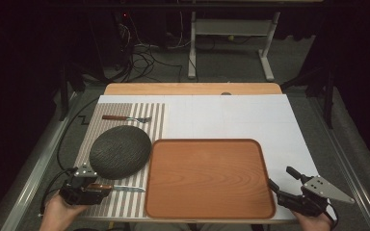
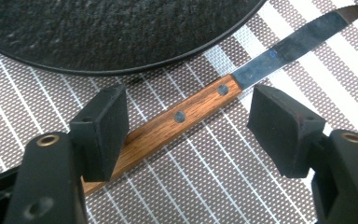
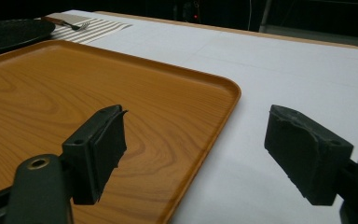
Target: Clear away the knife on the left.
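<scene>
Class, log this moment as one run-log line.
left claw: open, straddling knife handle | right claw: open, at tray corner | knife: on placemat

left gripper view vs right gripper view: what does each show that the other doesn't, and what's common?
Left gripper view: the left gripper, jaws open on either side of the knife, whose wooden handle and steel blade lie on the striped placemat.

Right gripper view: the right gripper, open above the right edge of the wooden tray, the white table, and the fork far off.

Shared: the dark plate, seen at the far left in the right gripper view, and the placemat.
</scene>
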A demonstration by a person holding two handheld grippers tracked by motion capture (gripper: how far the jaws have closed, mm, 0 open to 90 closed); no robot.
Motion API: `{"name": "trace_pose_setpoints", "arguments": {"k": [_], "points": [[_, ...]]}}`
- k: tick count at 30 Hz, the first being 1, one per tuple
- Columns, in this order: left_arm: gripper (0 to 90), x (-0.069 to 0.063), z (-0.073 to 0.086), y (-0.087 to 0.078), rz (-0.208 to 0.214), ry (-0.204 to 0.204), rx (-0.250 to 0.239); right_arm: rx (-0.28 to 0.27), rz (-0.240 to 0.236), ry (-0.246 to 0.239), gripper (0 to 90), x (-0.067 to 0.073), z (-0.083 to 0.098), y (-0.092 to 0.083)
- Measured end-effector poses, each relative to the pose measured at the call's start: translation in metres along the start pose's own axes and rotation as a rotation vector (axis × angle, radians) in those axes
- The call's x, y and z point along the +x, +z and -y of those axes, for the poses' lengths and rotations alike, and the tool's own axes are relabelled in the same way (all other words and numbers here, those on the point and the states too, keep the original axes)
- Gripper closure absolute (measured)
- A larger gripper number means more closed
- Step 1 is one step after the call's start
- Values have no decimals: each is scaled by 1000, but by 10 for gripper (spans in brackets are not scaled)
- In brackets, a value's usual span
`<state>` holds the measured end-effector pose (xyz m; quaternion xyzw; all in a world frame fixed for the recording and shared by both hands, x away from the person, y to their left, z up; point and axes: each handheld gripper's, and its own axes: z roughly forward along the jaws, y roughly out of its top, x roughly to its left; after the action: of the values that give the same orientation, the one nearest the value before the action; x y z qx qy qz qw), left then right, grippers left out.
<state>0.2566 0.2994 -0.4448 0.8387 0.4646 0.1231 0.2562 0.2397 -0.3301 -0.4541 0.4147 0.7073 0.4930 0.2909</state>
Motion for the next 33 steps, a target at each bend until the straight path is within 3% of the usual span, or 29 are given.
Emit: {"name": "trace_pose_setpoints", "arguments": {"k": [12,33], "points": [[276,-3,-6,10,25,35,68,2,-2,-6,208,0,0,0],[310,-8,-12,21,30,84,125,5,-3,-8,208,1,0,1]]}}
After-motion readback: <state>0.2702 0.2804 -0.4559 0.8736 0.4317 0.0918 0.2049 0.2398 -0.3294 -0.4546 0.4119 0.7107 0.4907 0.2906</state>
